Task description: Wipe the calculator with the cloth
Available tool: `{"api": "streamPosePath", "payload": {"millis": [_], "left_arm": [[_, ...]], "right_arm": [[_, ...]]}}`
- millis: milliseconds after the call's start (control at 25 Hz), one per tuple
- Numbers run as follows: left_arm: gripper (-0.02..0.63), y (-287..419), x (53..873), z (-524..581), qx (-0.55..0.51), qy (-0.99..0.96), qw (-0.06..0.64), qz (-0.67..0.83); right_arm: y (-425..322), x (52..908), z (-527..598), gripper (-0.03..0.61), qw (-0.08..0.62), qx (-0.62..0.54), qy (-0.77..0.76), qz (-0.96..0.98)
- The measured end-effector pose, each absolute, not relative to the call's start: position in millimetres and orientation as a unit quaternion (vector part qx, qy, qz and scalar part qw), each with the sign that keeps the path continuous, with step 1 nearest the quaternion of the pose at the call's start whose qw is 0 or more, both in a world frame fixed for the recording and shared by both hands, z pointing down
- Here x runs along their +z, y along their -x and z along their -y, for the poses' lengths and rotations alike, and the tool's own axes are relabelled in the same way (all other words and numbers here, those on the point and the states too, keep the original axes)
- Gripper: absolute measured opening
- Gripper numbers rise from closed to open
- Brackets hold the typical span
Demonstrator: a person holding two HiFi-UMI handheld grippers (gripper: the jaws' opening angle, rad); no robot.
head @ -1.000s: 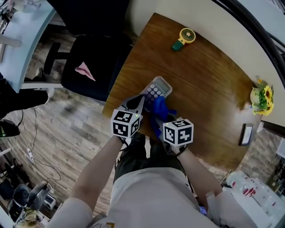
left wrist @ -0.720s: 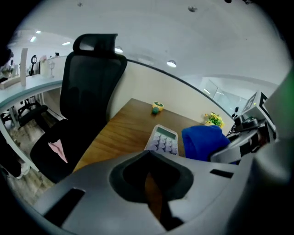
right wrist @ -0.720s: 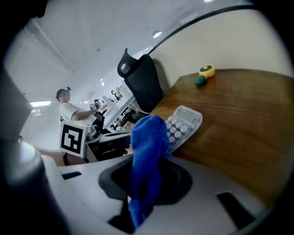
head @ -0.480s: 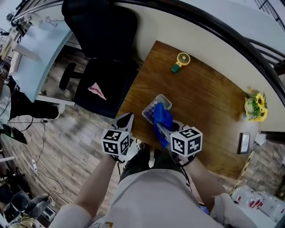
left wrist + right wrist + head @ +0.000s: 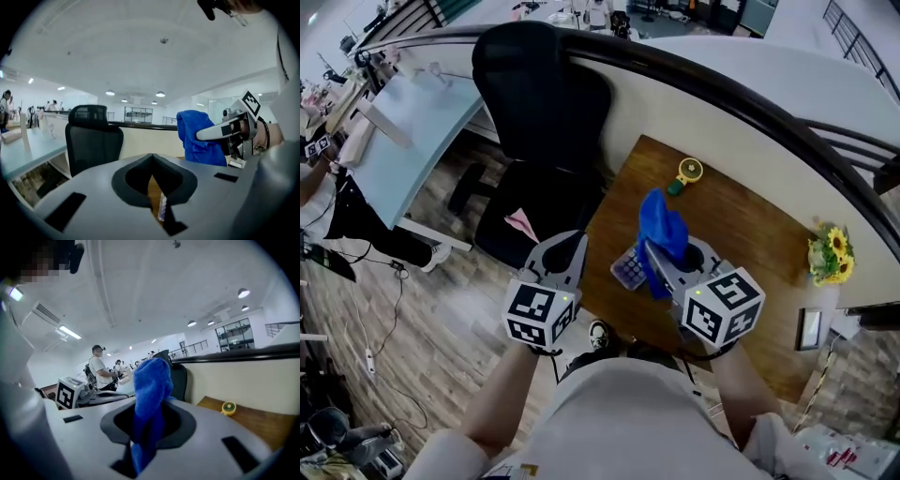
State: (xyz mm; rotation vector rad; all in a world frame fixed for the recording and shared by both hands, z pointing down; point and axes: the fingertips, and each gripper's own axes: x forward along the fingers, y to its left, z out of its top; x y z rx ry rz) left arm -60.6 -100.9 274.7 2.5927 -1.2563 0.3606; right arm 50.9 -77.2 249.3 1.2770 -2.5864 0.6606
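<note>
A grey calculator (image 5: 628, 270) with blue keys lies at the near left edge of the wooden table (image 5: 741, 216). My right gripper (image 5: 654, 246) is shut on a blue cloth (image 5: 662, 225) and holds it up above the calculator, apart from it. In the right gripper view the cloth (image 5: 151, 394) sticks up from between the jaws of the right gripper (image 5: 149, 411). My left gripper (image 5: 570, 246) hangs left of the table edge, shut with nothing in it. In the left gripper view its tips (image 5: 152, 157) meet, and a sliver of the calculator (image 5: 161, 208) shows below them.
A yellow and green small object (image 5: 686, 173) lies at the table's far side. A sunflower pot (image 5: 828, 253) and a small framed item (image 5: 809, 328) sit at the right edge. A black office chair (image 5: 539, 103) with a pink scrap (image 5: 522, 225) on its seat stands left.
The right gripper has lifted the cloth up off the calculator. The left gripper has drawn back from the calculator to beyond the table edge.
</note>
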Motion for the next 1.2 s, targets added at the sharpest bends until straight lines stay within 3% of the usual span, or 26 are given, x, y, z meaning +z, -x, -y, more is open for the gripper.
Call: {"api": "streamPosePath", "payload": {"millis": [640, 920, 1200], "left_arm": [[0.002, 86.3, 77.9, 85.9, 0.025, -0.894, -0.065, 0.443], [0.002, 102.6, 61.2, 69.5, 0.028, -0.883, -0.074, 0.463], [0.002, 110.1, 86.6, 61.5, 0.051, -0.878, -0.066, 0.471]], "right_arm": [[-66.9, 56.9, 55.7, 0.083, -0.005, 0.035, -0.466, 0.884], [-84.2, 31.1, 39.3, 0.083, -0.016, -0.001, -0.487, 0.873], [-83.0, 60.7, 34.4, 0.083, 0.018, 0.018, -0.485, 0.874]]}}
